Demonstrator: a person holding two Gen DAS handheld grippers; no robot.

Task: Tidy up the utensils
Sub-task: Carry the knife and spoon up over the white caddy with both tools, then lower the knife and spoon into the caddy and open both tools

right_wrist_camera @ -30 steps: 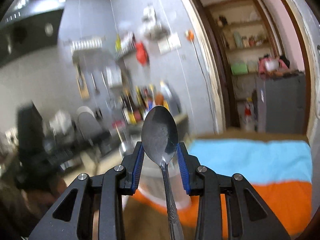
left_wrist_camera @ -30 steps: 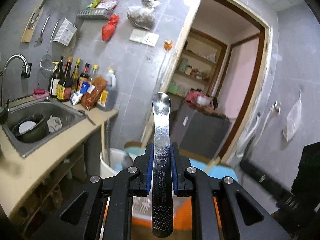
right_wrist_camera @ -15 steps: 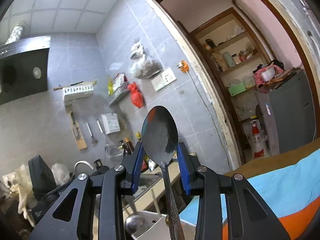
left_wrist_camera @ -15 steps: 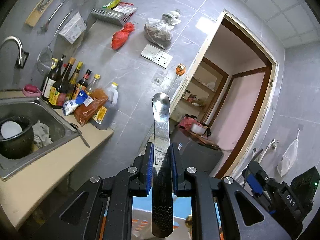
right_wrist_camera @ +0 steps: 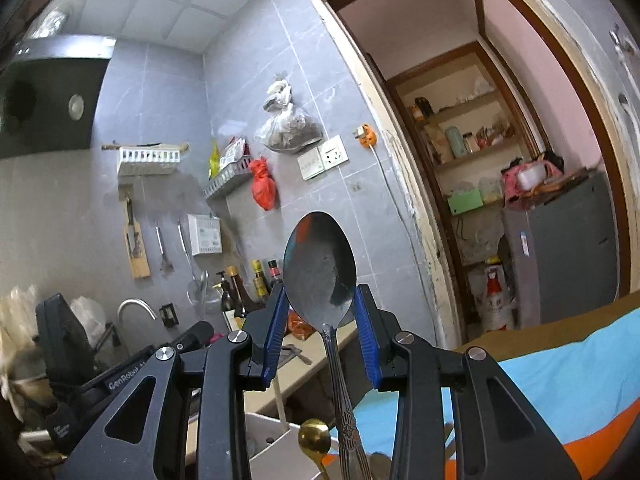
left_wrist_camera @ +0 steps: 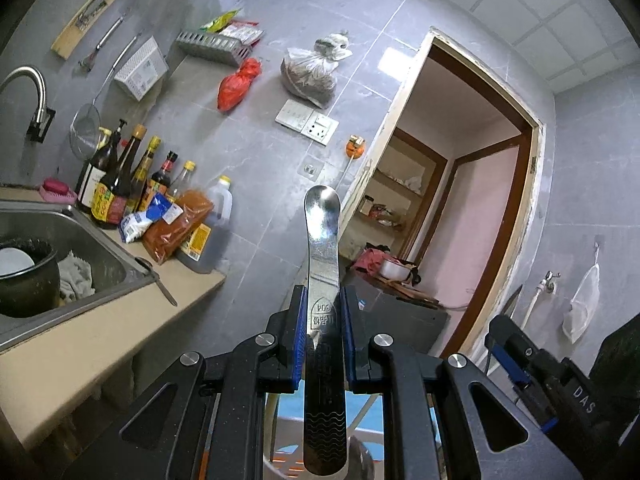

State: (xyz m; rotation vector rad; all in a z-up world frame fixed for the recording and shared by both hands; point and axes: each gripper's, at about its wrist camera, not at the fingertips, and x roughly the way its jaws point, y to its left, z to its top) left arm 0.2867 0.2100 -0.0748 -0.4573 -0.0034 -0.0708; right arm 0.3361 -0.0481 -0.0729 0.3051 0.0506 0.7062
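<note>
My left gripper (left_wrist_camera: 323, 312) is shut on a flat steel utensil handle (left_wrist_camera: 322, 264) stamped 304, held upright and pointing at the tiled wall. My right gripper (right_wrist_camera: 321, 308) is shut on a steel spoon (right_wrist_camera: 319, 270), its bowl up between the blue pads. A white utensil holder (right_wrist_camera: 266, 438) sits just below, with a gold spoon (right_wrist_camera: 315, 436) standing in it. The holder's rim shows under the left gripper (left_wrist_camera: 288, 440). The right gripper's body appears at the right of the left wrist view (left_wrist_camera: 532, 364).
A counter (left_wrist_camera: 80, 356) with a steel sink (left_wrist_camera: 80, 256) and sauce bottles (left_wrist_camera: 120, 184) lies at left. A blue and orange cloth (right_wrist_camera: 560, 392) covers the surface at right. A doorway (right_wrist_camera: 500, 160) opens onto shelves and a grey cabinet (right_wrist_camera: 560, 248).
Both grippers have tilted upward, so the views show more wall and ceiling and less of the cloth. Each still holds its utensil.
</note>
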